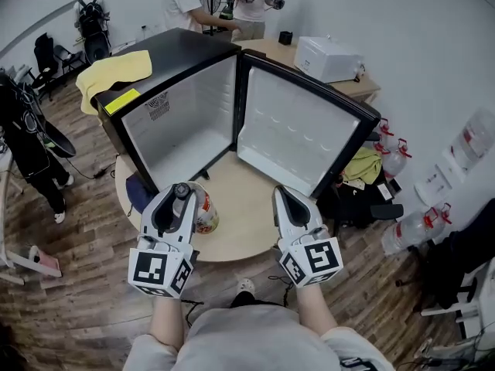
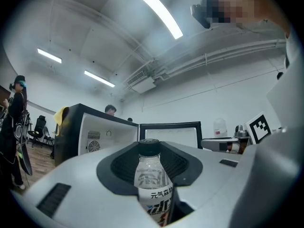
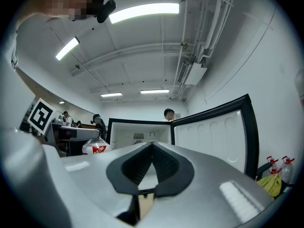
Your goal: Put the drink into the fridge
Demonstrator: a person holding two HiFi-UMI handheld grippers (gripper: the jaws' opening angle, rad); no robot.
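Transport step in hand. Left gripper clamps the drink bottle, lower left in the head view. Right gripper is closed and empty. Next move, as judged: carry the bottle into the open fridge, upper centre.

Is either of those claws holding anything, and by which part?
The left gripper has its jaws clamped on the drink bottle by its body, with the black cap poking above them. The right gripper holds nothing.

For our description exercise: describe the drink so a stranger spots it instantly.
Find the open black fridge on the round table. In front of it, the left hand-held gripper clamps a clear bottle with a black cap, unlike the red-capped jugs on the floor.
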